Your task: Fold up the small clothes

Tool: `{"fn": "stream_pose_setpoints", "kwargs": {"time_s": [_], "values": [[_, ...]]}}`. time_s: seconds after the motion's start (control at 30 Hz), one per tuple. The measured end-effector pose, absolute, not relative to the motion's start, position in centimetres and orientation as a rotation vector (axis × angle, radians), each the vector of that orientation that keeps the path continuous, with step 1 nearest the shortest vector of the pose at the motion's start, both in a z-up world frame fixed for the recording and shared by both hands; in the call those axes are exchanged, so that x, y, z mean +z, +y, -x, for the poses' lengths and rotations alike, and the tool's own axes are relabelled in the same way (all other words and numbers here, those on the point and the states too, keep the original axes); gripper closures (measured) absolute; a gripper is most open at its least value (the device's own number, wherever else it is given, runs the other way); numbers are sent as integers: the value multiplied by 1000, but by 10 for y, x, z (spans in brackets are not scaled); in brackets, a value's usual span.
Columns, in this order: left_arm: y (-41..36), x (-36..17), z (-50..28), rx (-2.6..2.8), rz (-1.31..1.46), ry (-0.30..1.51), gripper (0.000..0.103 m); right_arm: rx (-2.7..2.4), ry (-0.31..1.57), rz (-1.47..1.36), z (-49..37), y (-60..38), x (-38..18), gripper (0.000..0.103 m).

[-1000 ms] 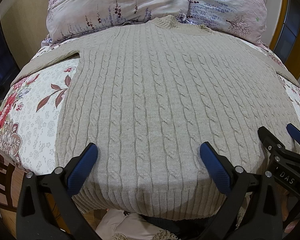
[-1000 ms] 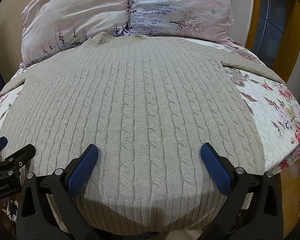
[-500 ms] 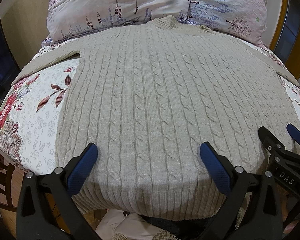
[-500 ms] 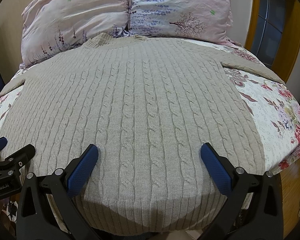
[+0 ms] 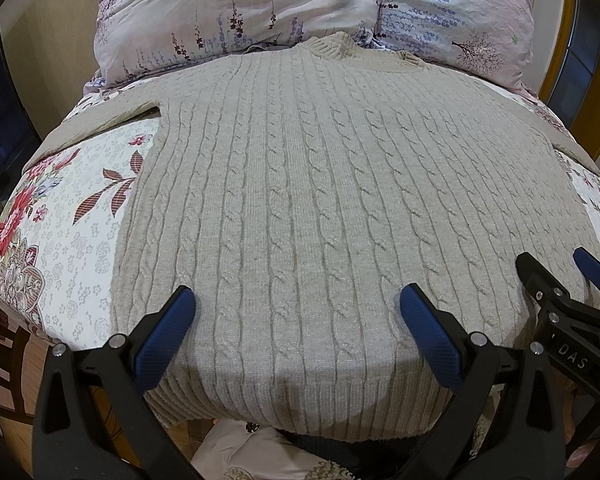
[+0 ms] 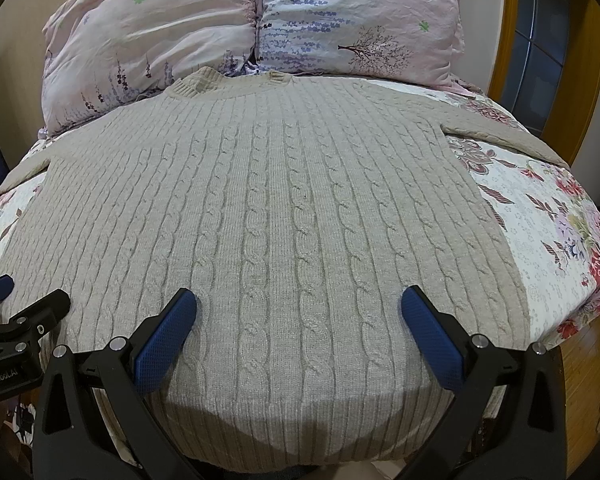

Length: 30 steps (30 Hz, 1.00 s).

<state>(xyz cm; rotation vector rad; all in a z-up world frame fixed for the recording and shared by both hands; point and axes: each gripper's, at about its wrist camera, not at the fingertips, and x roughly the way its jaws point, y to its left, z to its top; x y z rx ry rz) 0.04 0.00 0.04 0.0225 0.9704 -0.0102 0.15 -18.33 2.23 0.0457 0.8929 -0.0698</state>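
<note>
Change since earlier: nothing has visibly moved; both grippers and the sweater sit as they did a second ago.
Left gripper (image 5: 296, 312): black two-finger tongs with blue textured pads, spread wide and released, holding nothing; its tips hover over the lower left part of the sweater, just past the hem.
Right gripper (image 6: 298, 312): same black frame and blue pads, also spread wide and empty; poised over the lower right part of the sweater, beside the left one. Each gripper shows at the edge of the other's view, close alongside.
Beige cable-knit sweater (image 5: 332, 208): lies flat and face up, spread open; its ribbed hem (image 5: 300, 408) hangs over the near edge of the bed, beneath both sets of fingers. Whether the pads touch the knit cannot be told.
Sleeves: left sleeve (image 5: 100, 120) and right sleeve (image 6: 500, 132) stretch outward toward the bed's sides, unfolded.
Ribbed collar (image 6: 204, 82): at the far end, touching the pillows.
White floral bedspread (image 5: 60, 232): under the sweater, red and pink flowers showing on both sides of it.
Pale pink floral pillows (image 6: 340, 20): two, side by side at the head of the bed, farthest from the grippers.
Wooden door frame (image 6: 596, 60): yellow-brown, beyond the bed on the right.
</note>
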Motion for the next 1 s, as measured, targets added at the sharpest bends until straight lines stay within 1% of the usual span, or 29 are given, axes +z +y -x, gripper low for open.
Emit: {"fn": "stream_pose_setpoints", "kwargs": {"time_s": [0.57,0.77,0.87,1.0], "values": [[-1,2,-4,-14,-25,990,2,-30,899,-29,-8,-185,23,1],[-1,3,-12,-26,-36,1022,2,85,830,5,-5,-193,19,1],[-2,4,-15,-43,-52,1043,2,106,838,-16,-18,-214,26,1],[0,5,-29,-68,-54,1067,2,-8,808,-212,-50,-289,49,1]]}}
